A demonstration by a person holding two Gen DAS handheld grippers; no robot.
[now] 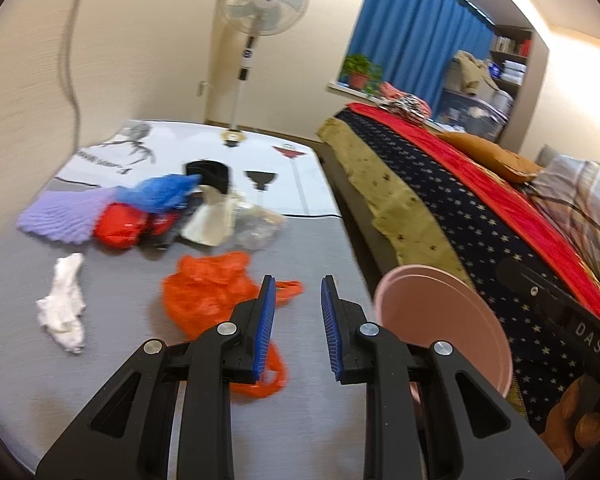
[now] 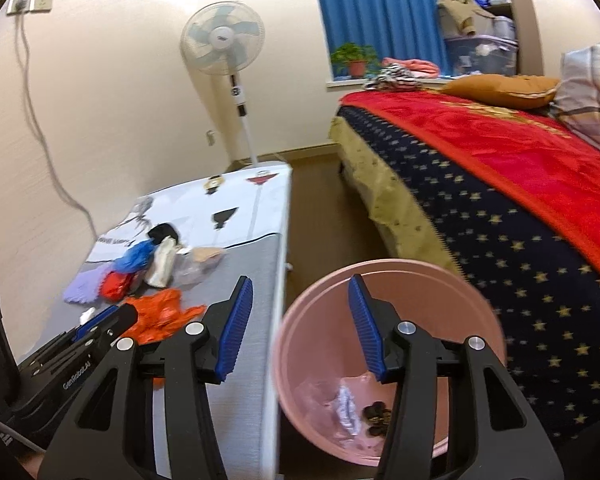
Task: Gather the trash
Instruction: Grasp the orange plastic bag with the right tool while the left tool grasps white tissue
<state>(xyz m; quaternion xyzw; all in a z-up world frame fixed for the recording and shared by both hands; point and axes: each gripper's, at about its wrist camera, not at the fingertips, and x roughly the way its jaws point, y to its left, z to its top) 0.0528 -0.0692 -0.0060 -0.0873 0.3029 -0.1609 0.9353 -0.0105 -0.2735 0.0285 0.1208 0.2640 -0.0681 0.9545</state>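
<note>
Ahead-left of left gripper | orange bag | apart, untouched

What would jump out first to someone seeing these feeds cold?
Probably the pink bin, low between the table and the bed with scraps already at its bottom, the right tool open over its near rim. Next, the crumpled orange plastic bag on the grey table, just ahead of the empty, open left tool, with a colourful trash pile beyond.
</note>
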